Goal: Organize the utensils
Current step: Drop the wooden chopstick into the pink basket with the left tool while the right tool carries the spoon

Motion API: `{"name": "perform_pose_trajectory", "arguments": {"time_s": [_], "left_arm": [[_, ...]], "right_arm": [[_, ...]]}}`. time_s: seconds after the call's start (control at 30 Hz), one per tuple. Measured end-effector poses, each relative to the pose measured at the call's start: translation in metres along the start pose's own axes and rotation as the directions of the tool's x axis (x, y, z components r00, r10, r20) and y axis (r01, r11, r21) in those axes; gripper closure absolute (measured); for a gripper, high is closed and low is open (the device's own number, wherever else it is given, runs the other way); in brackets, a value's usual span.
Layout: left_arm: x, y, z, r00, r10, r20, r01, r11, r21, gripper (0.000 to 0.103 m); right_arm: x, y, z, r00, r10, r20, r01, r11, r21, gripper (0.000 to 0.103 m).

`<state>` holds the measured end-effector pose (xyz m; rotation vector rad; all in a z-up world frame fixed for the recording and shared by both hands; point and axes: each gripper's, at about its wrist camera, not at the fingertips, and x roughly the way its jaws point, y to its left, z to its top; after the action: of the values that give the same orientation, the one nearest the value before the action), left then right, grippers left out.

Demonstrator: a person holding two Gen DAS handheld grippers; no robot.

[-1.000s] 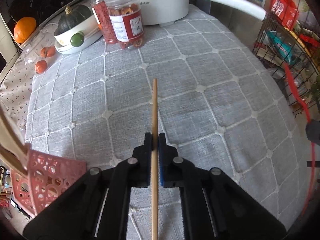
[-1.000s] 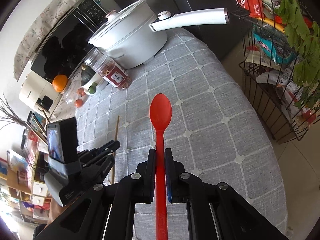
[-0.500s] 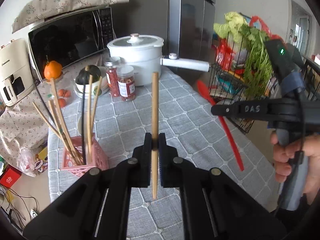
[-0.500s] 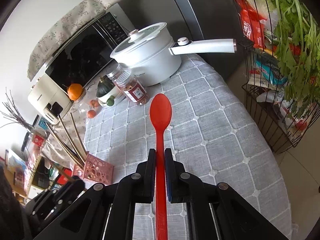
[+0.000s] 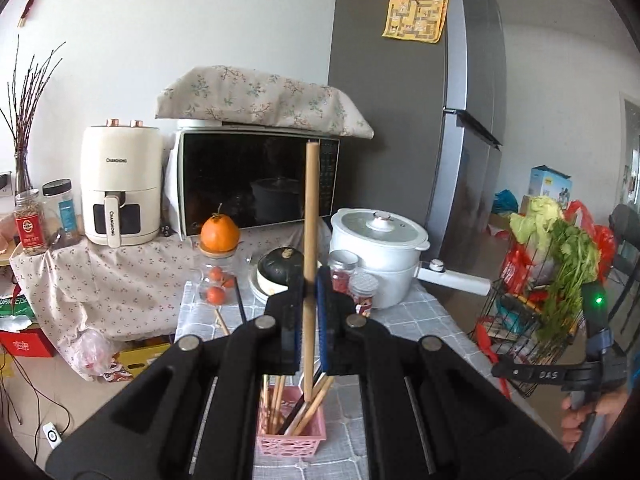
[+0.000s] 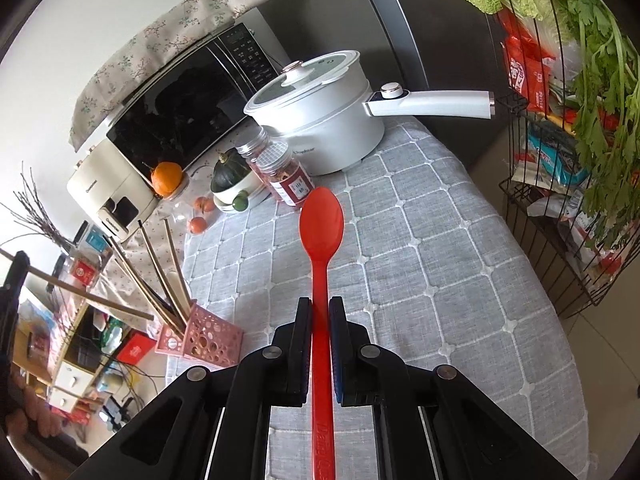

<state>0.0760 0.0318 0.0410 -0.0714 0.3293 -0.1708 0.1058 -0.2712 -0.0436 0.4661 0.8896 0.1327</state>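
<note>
while left gripper point(image 5: 310, 280) clamps chopstick point(image 5: 310, 208), right gripper point(image 6: 319, 304) clamps spoon point(image 6: 321, 226).

This is a home kitchen corner. A microwave point(image 5: 256, 184) under a flowered cloth point(image 5: 260, 98) stands beside an air fryer point(image 5: 120, 184) and a tall grey fridge point(image 5: 400, 100). On the table's grey quilted cover point(image 6: 420, 264) sit a white electric pot point(image 6: 320, 116), snack jars point(image 6: 286, 172) and fruit. A wire basket point(image 6: 560, 184) holds greens and packets.
</note>
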Motion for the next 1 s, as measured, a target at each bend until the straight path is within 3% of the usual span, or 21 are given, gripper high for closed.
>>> {"name": "perform_pose_trajectory", "arguments": {"time_s": [0.27,0.6,0.83,1.0], "left_arm": [[0.034,0.013,-0.034,0.99,0.078,-0.114,-0.073,0.996,0.049,0.095],[0.044,0.009,-0.031,0.979,0.092,-0.18,-0.079,0.994,0.078,0.095],[0.06,-0.001,-0.031,0.976,0.142,-0.167,-0.118,0.983,0.144,0.094],[0.069,0.003,-0.026,0.972,0.171,-0.163,-0.151,0.981,0.125,0.094]], "right_arm": [[0.008,0.001,0.004,1.0,-0.014,-0.006,0.014,1.0,-0.014,0.095],[0.009,0.013,0.001,1.0,0.014,0.0,-0.014,0.999,-0.03,0.095],[0.011,0.023,-0.001,0.999,0.037,0.0,-0.037,0.999,-0.025,0.095],[0.012,0.026,-0.002,0.999,0.036,-0.002,-0.036,0.999,-0.037,0.095]]}}
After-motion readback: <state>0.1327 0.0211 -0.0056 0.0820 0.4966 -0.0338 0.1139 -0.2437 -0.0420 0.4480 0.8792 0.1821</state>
